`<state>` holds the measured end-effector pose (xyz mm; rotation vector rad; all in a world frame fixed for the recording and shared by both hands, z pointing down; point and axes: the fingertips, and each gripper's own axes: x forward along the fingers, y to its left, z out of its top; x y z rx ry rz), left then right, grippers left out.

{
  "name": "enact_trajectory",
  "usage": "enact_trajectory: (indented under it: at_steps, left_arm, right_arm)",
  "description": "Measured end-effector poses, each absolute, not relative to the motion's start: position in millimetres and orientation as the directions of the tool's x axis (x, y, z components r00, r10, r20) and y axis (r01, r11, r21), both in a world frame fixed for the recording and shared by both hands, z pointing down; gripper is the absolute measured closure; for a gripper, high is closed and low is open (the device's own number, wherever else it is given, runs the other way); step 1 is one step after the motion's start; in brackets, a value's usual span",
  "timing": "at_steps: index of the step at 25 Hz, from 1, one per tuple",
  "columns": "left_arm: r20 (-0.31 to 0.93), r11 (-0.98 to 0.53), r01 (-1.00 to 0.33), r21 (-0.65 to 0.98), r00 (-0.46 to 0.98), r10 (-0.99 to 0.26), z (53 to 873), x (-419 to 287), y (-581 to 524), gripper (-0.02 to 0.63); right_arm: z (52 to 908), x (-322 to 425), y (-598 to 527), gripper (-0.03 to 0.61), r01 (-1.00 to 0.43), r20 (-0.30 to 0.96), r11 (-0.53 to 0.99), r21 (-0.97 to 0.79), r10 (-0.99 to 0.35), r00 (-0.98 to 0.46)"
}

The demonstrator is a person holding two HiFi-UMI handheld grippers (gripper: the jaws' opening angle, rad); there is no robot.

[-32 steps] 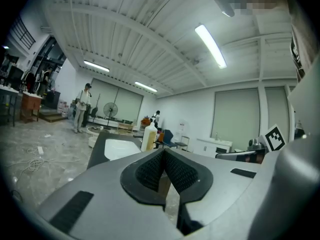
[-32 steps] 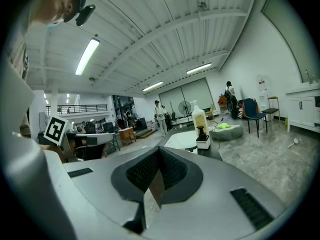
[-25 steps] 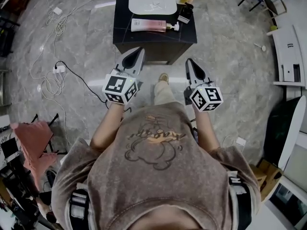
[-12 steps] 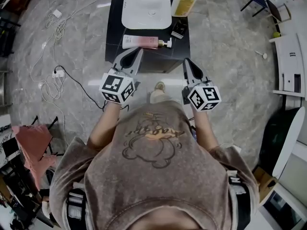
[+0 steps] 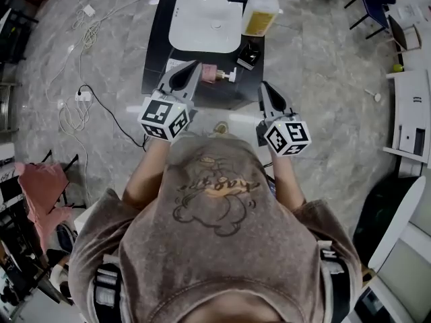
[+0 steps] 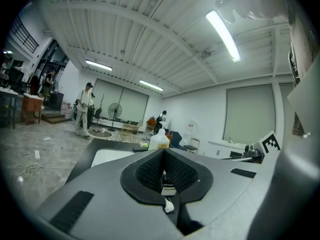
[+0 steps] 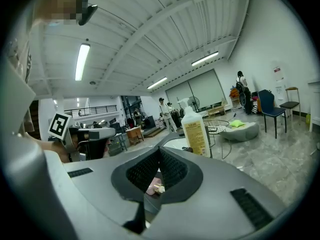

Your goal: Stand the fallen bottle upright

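Counted on the dark desk (image 5: 153, 59): one white basin (image 5: 205, 15), two bottles, one small black item (image 5: 246, 56) just off the basin's near right corner. Noted one yellow-labelled bottle (image 5: 259, 15) upright, just right of the basin. Found one pink bottle (image 5: 211, 73) lying on its side just in front of the basin's near edge, pump end pointing right. Counted two tongs. Logged left tongs (image 5: 190, 66) pressed together, empty, tip over the pink bottle's pale end in head view, in front of the basin. Logged right tongs (image 5: 266, 86) likewise closed, holding nothing, at the desk's corner, right of and nearer than the basin.
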<state>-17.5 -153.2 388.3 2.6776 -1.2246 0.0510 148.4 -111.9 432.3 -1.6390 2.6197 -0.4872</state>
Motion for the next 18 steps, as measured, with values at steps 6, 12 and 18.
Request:
enact_trajectory:
  at_steps: [6,12,18]
  left_arm:
    - [0.153,-0.625,-0.766,0.151,0.643,-0.751,388.5,-15.8,-176.2,0.595]
    - [0.142,-0.633,-0.755,0.171,0.655,-0.742,384.0,-19.4,-199.7,0.594]
    - [0.126,-0.709,-0.675,0.204,0.736,-0.665,383.4,-13.6,-211.0,0.592]
  right_arm:
    - [427.2,154.8,-135.4,0.581,-0.870,0.135,0.397,-0.291,-0.884,-0.448]
    - [426.7,159.1,-148.8,0.581,-0.889,0.128,0.349,-0.297,-0.908,-0.399]
    - [423.5,155.4,-153.7,0.581,-0.907,0.124,0.305,-0.291,-0.928,-0.352]
